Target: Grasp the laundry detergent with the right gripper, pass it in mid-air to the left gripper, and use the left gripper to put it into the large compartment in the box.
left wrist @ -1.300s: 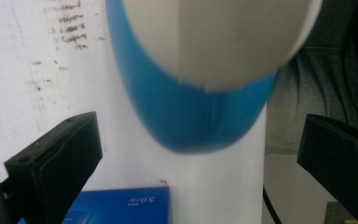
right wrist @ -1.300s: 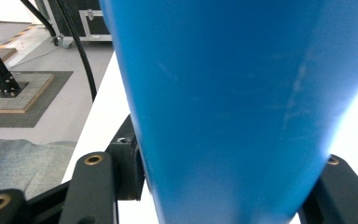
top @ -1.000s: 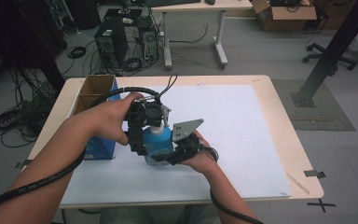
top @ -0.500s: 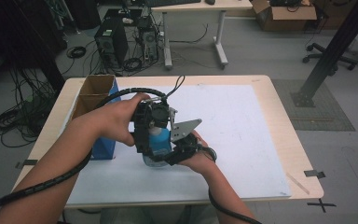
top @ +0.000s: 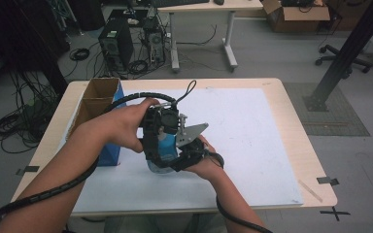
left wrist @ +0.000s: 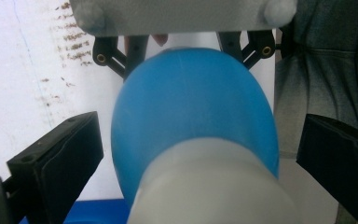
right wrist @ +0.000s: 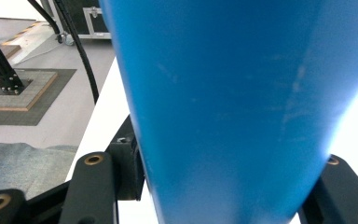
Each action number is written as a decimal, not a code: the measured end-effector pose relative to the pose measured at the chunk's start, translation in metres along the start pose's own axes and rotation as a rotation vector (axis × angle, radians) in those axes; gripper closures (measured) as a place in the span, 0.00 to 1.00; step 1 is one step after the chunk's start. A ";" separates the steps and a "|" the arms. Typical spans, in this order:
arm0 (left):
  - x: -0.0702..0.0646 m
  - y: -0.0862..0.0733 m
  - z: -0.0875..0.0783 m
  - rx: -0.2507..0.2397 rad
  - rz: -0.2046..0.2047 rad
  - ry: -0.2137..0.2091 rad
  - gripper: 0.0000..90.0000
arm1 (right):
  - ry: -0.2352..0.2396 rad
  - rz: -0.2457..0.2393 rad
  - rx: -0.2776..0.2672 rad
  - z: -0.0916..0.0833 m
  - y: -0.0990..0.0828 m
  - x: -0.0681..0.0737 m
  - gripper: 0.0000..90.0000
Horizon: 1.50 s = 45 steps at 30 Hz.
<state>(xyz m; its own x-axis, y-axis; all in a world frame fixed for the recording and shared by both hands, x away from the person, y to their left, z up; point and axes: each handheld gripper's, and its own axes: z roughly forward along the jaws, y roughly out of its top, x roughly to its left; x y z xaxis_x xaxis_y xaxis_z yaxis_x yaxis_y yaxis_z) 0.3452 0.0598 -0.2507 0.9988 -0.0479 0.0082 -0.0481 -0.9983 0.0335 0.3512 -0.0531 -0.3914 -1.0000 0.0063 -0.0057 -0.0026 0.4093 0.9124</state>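
Blue bottle w/ white cap end upright on table, clamped at body by right claw, sitting btwn spread, non-touching jaws of left claw; prob. light, smooth, slippery plastic — best gripped at cap/neck.

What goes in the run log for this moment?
right gripper: shut on blue bottle | left gripper: open, jaws either side of its white cap, apart | bottle over white mat
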 end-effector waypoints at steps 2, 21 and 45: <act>0.000 0.001 0.000 -0.001 0.000 0.006 0.02 | 0.000 0.000 -0.001 0.000 0.000 0.000 0.48; -0.001 0.002 -0.003 0.017 -0.024 0.017 0.15 | -0.002 0.000 -0.006 0.000 0.001 0.001 0.48; -0.001 0.004 0.000 0.035 -0.044 0.025 0.26 | -0.008 0.010 -0.011 0.000 0.001 0.001 0.48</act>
<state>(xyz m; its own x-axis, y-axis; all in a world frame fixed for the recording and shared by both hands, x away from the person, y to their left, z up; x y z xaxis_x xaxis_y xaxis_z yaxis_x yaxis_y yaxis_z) 0.3437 0.0563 -0.2504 0.9995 -0.0038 0.0321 -0.0038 -1.0000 -0.0005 0.3498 -0.0531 -0.3905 -0.9999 0.0171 -0.0001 0.0068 0.3995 0.9167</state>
